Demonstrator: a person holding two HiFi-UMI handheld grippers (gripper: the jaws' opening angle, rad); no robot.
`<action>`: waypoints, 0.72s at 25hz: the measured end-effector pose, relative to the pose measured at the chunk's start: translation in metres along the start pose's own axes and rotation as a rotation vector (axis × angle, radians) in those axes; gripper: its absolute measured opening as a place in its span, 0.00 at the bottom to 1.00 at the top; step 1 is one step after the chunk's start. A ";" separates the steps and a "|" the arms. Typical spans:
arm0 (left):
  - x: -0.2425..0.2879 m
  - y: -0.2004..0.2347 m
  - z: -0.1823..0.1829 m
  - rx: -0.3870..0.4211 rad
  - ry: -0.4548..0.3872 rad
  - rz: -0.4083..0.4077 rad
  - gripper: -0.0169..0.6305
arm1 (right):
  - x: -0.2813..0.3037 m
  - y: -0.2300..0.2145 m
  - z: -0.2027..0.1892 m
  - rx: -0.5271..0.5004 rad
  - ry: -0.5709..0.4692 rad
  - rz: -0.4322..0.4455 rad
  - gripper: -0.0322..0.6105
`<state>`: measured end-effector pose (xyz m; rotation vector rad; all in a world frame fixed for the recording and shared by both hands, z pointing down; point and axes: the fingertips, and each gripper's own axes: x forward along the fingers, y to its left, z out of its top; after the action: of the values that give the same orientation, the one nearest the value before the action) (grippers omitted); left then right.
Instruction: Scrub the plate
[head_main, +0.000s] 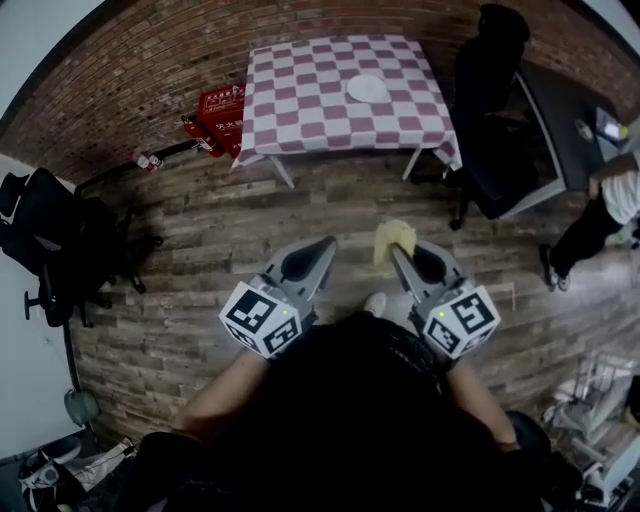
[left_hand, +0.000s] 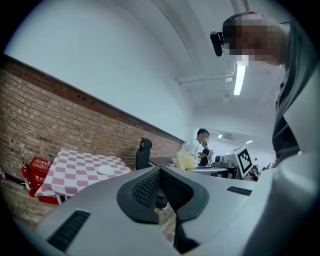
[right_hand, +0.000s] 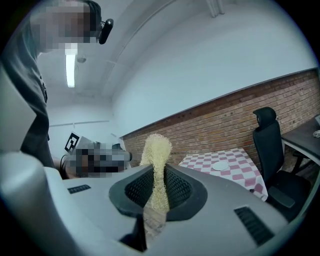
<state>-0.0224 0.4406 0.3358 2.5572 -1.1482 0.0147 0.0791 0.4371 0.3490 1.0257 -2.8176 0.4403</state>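
A white plate (head_main: 368, 88) lies on a table with a pink-and-white checked cloth (head_main: 300, 100), far ahead across the wooden floor. My left gripper (head_main: 326, 246) is held out in front of me, shut with nothing between its pads. My right gripper (head_main: 396, 252) is beside it, shut on a yellow loofah sponge (head_main: 394, 240) that sticks up past its tips. The left gripper view shows its jaws (left_hand: 161, 172) closed, with the plate (left_hand: 106, 170) small in the distance. In the right gripper view the sponge (right_hand: 157, 147) stands pinched between the pads, and the plate (right_hand: 220, 166) sits on the table beyond.
A black office chair (head_main: 490, 110) stands right of the table beside a dark desk (head_main: 565, 120). Red fire-extinguisher boxes (head_main: 220, 115) sit at the table's left. Another black chair (head_main: 40, 240) is at far left. A person (head_main: 605, 215) stands at the right edge.
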 end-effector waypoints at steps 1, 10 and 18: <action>0.012 -0.003 0.002 0.004 -0.001 0.004 0.04 | -0.003 -0.012 0.002 0.000 0.001 0.005 0.13; 0.084 -0.018 0.006 0.007 0.017 0.026 0.04 | -0.026 -0.088 0.009 0.030 -0.009 0.006 0.13; 0.117 -0.017 0.009 -0.001 0.029 0.019 0.04 | -0.030 -0.120 0.011 0.047 -0.016 -0.007 0.13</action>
<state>0.0673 0.3635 0.3391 2.5368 -1.1614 0.0555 0.1795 0.3648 0.3603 1.0520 -2.8292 0.5019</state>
